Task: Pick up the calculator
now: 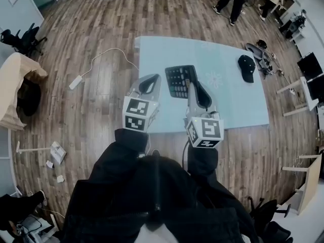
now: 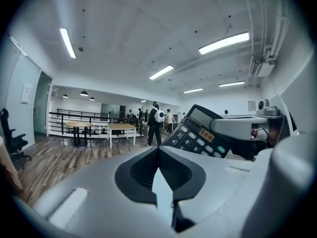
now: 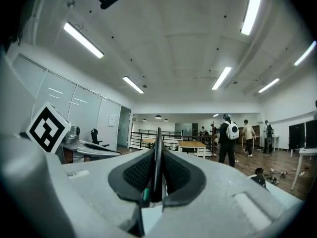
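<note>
The black calculator [image 1: 180, 81] with rows of grey keys hangs above the pale blue table [image 1: 233, 105], keys facing up. My right gripper [image 1: 192, 85] is shut on its right edge. In the right gripper view the calculator [image 3: 156, 157] shows edge-on as a thin dark slab pinched between the pads [image 3: 173, 175] of the right gripper [image 3: 157, 148]. My left gripper [image 1: 154, 78] is beside it on the left, shut and holding nothing. From the left gripper [image 2: 158, 148] view, the calculator [image 2: 200, 133] is up to the right, apart from these jaws, held by the right gripper [image 2: 247, 128].
A black cap [image 1: 247, 67] lies on the table's right part. On the wooden floor, a white cable with a power strip [image 1: 76, 81] lies to the left. A cardboard box [image 1: 15, 85] and office chairs [image 1: 23, 39] stand at the left. People [image 2: 156, 123] stand further off.
</note>
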`<act>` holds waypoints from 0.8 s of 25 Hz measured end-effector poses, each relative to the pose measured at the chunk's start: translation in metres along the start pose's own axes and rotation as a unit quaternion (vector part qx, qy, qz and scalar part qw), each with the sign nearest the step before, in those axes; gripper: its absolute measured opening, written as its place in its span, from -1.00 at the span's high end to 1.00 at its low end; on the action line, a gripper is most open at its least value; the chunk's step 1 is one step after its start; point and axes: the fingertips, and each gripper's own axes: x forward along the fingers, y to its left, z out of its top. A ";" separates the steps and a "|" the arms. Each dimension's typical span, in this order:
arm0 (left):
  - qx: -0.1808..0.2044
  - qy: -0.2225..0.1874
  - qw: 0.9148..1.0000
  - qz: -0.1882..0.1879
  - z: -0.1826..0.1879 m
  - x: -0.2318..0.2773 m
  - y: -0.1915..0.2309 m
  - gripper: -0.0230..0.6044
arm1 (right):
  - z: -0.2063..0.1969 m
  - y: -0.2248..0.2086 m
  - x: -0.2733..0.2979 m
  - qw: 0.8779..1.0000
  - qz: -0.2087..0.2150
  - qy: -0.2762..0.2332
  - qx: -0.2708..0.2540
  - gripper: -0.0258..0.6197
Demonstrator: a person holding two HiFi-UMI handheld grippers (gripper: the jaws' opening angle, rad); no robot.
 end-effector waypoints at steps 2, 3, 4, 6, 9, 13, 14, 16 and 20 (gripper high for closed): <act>0.014 -0.024 1.000 0.004 0.021 -0.004 -0.002 0.92 | 0.017 0.000 -0.003 1.000 -0.003 -0.017 -0.009 0.77; 0.020 -0.035 0.999 0.005 0.030 -0.005 -0.003 0.92 | 0.025 -0.001 -0.004 1.000 -0.004 -0.025 -0.013 0.78; 0.023 -0.044 0.999 0.004 0.038 -0.007 -0.005 0.93 | 0.032 -0.001 -0.006 0.999 -0.006 -0.033 -0.017 0.78; 0.030 -0.060 0.998 0.001 0.052 -0.008 -0.008 0.92 | 0.043 -0.002 -0.008 0.999 -0.010 -0.047 -0.024 0.77; 0.040 -0.074 0.996 0.001 0.065 -0.007 -0.009 0.93 | 0.055 -0.003 -0.009 0.998 -0.013 -0.061 -0.030 0.77; 0.046 -0.081 0.996 -0.001 0.072 -0.005 -0.011 0.92 | 0.062 -0.002 -0.012 0.997 -0.014 -0.069 -0.037 0.78; 0.048 -0.083 0.995 -0.001 0.075 -0.006 -0.012 0.92 | 0.065 -0.002 -0.013 0.997 -0.013 -0.071 -0.040 0.77; 0.053 -0.087 0.995 -0.001 0.082 -0.006 -0.012 0.92 | 0.070 -0.002 -0.012 0.996 -0.012 -0.076 -0.043 0.78; 0.061 -0.097 0.993 -0.005 0.090 -0.006 -0.017 0.92 | 0.077 -0.003 -0.013 0.996 -0.010 -0.084 -0.041 0.77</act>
